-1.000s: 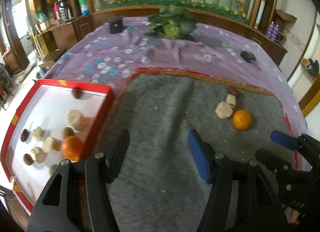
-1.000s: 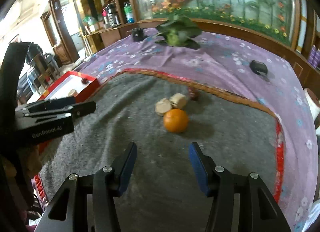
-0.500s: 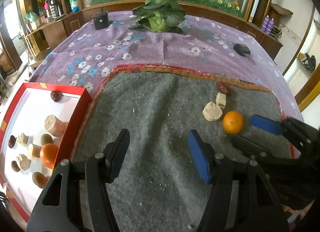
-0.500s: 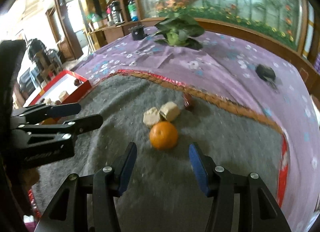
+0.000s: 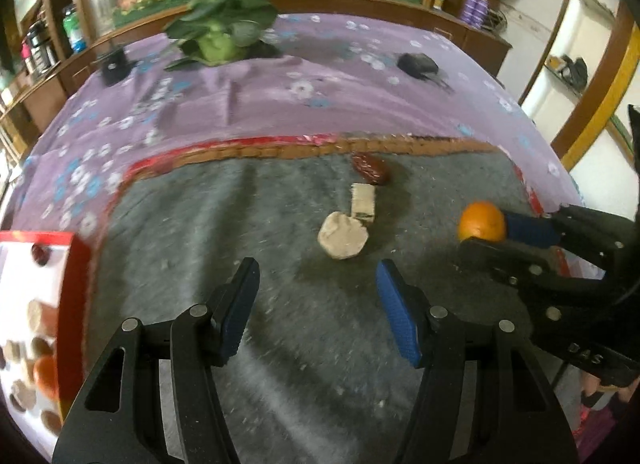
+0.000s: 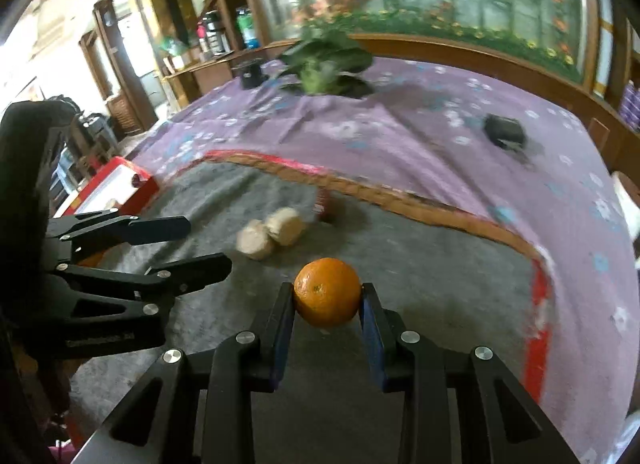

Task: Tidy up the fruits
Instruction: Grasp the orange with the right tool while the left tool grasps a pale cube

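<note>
Right now the right gripper (image 6: 327, 296) has its blue pads against both sides of the orange (image 6: 327, 291), which sits low over the grey felt mat (image 6: 420, 264) — whether it rests on it is hard to tell. The left gripper (image 5: 316, 304) hangs spread and empty, near a pale lump (image 5: 343, 235) with a cut block (image 5: 363, 203) touching it; a dark red date (image 5: 370, 170) lies just beyond.

The likely risk is slip: the orange is round with a waxy, dimpled skin, held only at the pad tips, so a quick swing toward the red tray (image 5: 74, 304) could roll it out. The tray already holds several pieces — a careless drop may knock them. The felt looks fuzzy and soft; the lumps look rough and chalky.
</note>
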`<move>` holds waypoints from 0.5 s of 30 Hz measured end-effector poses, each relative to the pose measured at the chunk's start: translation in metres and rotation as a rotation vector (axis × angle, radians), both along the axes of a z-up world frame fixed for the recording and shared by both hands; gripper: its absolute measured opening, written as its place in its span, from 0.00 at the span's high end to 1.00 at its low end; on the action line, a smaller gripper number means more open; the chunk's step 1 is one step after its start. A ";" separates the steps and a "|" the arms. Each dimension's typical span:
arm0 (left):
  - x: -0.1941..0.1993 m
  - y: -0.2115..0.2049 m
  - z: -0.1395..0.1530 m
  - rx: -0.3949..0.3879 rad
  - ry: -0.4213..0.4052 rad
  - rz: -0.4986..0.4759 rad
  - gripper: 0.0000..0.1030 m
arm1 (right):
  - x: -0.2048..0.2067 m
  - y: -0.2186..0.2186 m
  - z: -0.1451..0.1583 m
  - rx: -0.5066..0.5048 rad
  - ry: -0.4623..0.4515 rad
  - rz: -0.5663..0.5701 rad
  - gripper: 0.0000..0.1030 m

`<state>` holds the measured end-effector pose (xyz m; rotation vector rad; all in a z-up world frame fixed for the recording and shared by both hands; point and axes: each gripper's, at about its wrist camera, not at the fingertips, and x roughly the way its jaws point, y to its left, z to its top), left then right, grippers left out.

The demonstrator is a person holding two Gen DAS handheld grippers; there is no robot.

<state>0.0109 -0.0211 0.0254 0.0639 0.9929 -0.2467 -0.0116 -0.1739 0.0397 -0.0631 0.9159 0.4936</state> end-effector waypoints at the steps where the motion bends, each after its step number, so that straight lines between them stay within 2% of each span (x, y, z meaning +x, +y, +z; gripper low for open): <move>1: 0.003 -0.002 -0.002 -0.004 0.008 0.000 0.41 | 0.000 -0.002 -0.001 0.002 0.005 -0.002 0.69; 5: 0.013 -0.005 -0.006 -0.045 0.014 -0.023 0.41 | 0.003 -0.007 -0.005 0.015 0.013 -0.008 0.69; 8: 0.019 -0.008 -0.011 -0.047 0.024 -0.039 0.44 | 0.004 -0.008 -0.006 0.025 0.017 -0.008 0.69; 9: 0.020 -0.008 -0.012 -0.037 0.018 -0.037 0.46 | 0.004 -0.009 -0.006 0.028 0.017 -0.007 0.69; 10: 0.020 -0.010 -0.011 -0.010 0.000 -0.038 0.58 | 0.004 -0.009 -0.007 0.033 0.019 -0.004 0.69; 11: 0.019 -0.011 -0.011 0.014 -0.010 -0.037 0.63 | 0.004 -0.008 -0.007 0.033 0.021 -0.003 0.69; 13: 0.018 -0.009 -0.012 0.012 -0.019 -0.040 0.66 | 0.004 -0.007 -0.008 0.027 0.024 -0.003 0.69; 15: 0.015 -0.007 -0.011 -0.006 -0.018 -0.037 0.72 | 0.004 -0.006 -0.008 0.025 0.026 -0.002 0.69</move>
